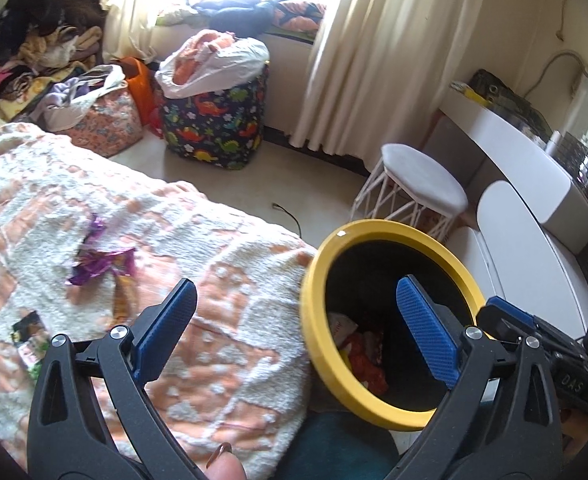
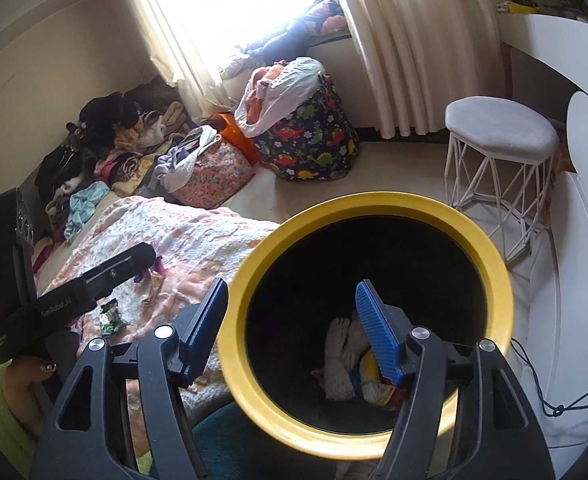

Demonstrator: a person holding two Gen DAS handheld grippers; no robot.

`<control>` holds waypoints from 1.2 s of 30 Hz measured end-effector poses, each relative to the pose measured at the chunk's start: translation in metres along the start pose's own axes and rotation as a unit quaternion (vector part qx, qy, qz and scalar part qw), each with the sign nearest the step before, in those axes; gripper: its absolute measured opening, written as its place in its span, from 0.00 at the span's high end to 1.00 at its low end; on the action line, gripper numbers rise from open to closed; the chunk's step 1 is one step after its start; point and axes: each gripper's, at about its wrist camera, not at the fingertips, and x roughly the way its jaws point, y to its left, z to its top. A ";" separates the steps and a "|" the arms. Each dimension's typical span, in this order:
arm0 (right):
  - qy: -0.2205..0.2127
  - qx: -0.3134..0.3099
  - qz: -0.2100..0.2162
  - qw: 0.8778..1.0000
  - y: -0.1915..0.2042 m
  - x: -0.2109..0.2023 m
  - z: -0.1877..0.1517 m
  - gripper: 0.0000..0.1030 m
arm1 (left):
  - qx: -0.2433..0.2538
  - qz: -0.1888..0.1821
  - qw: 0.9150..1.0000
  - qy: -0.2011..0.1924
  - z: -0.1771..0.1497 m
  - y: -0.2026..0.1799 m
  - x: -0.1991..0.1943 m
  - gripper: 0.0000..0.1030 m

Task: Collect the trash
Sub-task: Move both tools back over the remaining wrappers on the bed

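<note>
A black bin with a yellow rim (image 1: pixel 314 320) (image 2: pixel 374 208) stands beside the bed, with wrappers and a crumpled white piece lying inside (image 2: pixel 340 360). My left gripper (image 1: pixel 300 328) is open and empty, one finger over the blanket, the other over the bin mouth. My right gripper (image 2: pixel 294 328) is open and empty, straddling the bin's near rim. A purple wrapper (image 1: pixel 101 260) and a dark green packet (image 1: pixel 29 336) lie on the orange and white blanket (image 1: pixel 213 248). The packet also shows in the right wrist view (image 2: pixel 111 318), below the left gripper's body.
A white stool (image 1: pixel 418 188) (image 2: pixel 498 132) stands past the bin beside a white desk (image 1: pixel 534 184). A dinosaur-print bag (image 1: pixel 213 116) (image 2: pixel 310 136), an orange patterned bag (image 1: pixel 105 120) and a clothes pile (image 1: pixel 33 52) crowd the floor below the window.
</note>
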 end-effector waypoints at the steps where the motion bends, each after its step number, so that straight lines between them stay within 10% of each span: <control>1: 0.000 -0.004 0.002 1.000 0.004 0.001 0.000 0.38 | -0.004 0.003 1.000 -0.003 0.001 0.004 -0.002 0.11; 36: 0.031 -0.133 0.102 0.985 0.139 0.049 -0.002 0.34 | -0.097 0.089 0.989 -0.069 -0.001 0.129 -0.068 0.11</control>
